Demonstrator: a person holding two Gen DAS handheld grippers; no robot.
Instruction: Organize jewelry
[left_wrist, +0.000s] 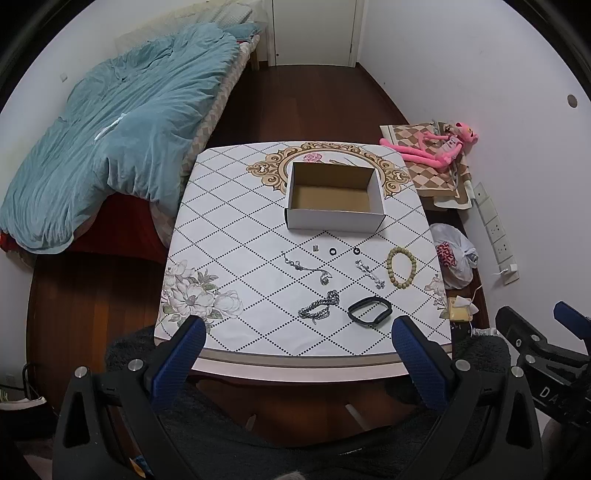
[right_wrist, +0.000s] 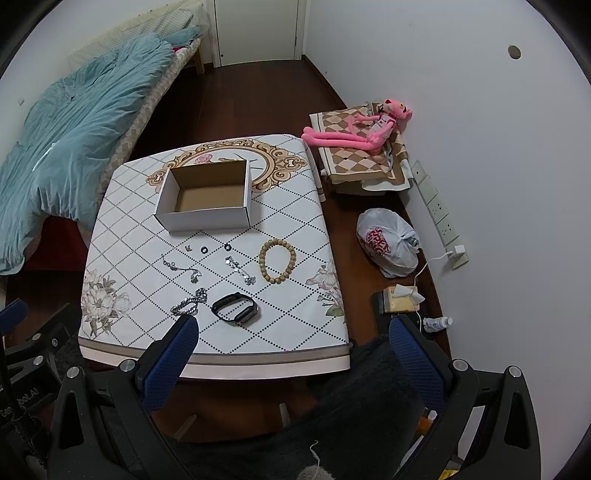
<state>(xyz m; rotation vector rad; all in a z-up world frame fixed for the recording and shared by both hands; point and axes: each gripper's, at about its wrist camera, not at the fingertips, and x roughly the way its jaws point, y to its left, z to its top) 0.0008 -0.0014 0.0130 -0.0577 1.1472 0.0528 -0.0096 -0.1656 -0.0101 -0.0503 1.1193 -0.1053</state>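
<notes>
An empty cardboard box (left_wrist: 334, 195) (right_wrist: 207, 201) stands open on the patterned table (left_wrist: 236, 258) (right_wrist: 295, 295). In front of it lie a wooden bead bracelet (left_wrist: 402, 267) (right_wrist: 277, 261), a black band (left_wrist: 370, 309) (right_wrist: 236, 307), a thick silver chain (left_wrist: 319, 305) (right_wrist: 189, 303), two thin silver chains (left_wrist: 306, 267) (left_wrist: 370, 273), two small black rings (left_wrist: 332, 251) (left_wrist: 356, 251) and a tiny metal piece (left_wrist: 316, 248). My left gripper (left_wrist: 299, 332) and right gripper (right_wrist: 293, 332) hover open above the table's near edge, nothing between their fingers.
A bed with a blue quilt (left_wrist: 110, 147) stands left of the table. To the right are a low stand with a pink plush toy (right_wrist: 354, 134), a white plastic bag (right_wrist: 388, 243), a tissue pack (right_wrist: 400, 299), a small bottle (right_wrist: 437, 324) and wall sockets (right_wrist: 439, 218). Dark wood floor (left_wrist: 303, 103) lies beyond.
</notes>
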